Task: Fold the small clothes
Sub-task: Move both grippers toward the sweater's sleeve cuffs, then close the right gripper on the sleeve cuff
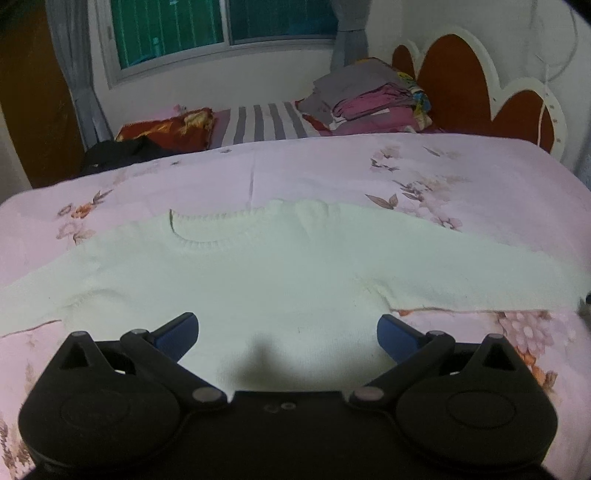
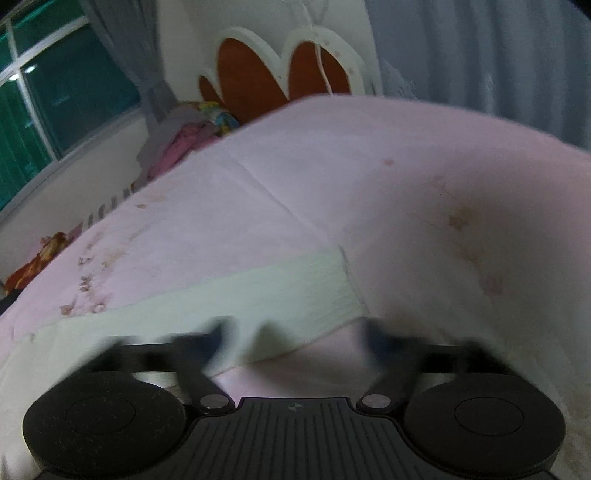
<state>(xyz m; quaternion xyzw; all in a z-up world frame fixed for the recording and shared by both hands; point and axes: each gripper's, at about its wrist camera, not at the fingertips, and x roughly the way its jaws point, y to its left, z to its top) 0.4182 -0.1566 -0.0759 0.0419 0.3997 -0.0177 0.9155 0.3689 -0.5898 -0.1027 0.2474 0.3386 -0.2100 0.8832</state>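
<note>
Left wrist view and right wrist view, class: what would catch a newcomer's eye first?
A pale cream knitted sweater lies spread flat on the pink floral bedspread, sleeves outstretched. The left gripper hangs open over its body. Behind, a pile of grey and pink folded clothes sits by the red scalloped headboard.

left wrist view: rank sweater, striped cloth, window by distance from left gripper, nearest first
From the left gripper, jaws open:
1. Sweater: directly under and ahead, spread flat on the pink bedspread.
2. Striped cloth: far side of the bed, centre, beside the clothes pile.
3. Window: on the back wall, beyond the bed, upper left.
</note>
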